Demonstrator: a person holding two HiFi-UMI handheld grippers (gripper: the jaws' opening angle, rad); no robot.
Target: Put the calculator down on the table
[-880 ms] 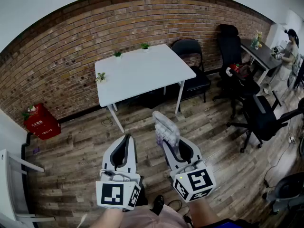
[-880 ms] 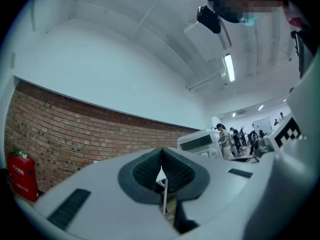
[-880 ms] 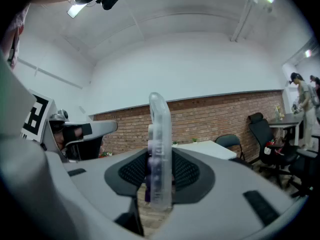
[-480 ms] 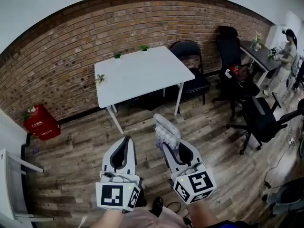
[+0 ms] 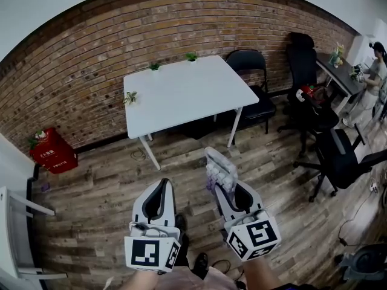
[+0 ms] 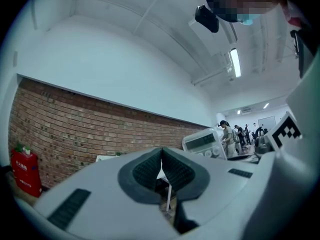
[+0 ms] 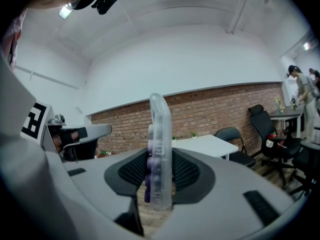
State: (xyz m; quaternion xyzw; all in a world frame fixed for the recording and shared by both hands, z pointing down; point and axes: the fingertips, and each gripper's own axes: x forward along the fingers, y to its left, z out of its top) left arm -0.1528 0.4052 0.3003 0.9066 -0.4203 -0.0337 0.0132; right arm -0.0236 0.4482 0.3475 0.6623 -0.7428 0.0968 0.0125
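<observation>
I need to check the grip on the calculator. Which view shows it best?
The right gripper view: the calculator stands edge-on, clamped between the pads of the right hand-held gripper. The head view shows it small, poking out beyond the jaws; the left gripper view shows only its display face.

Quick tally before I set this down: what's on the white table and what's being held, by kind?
Small plants on the white table: 3
Calculator, held in the right gripper: 1
Total: 4
</observation>
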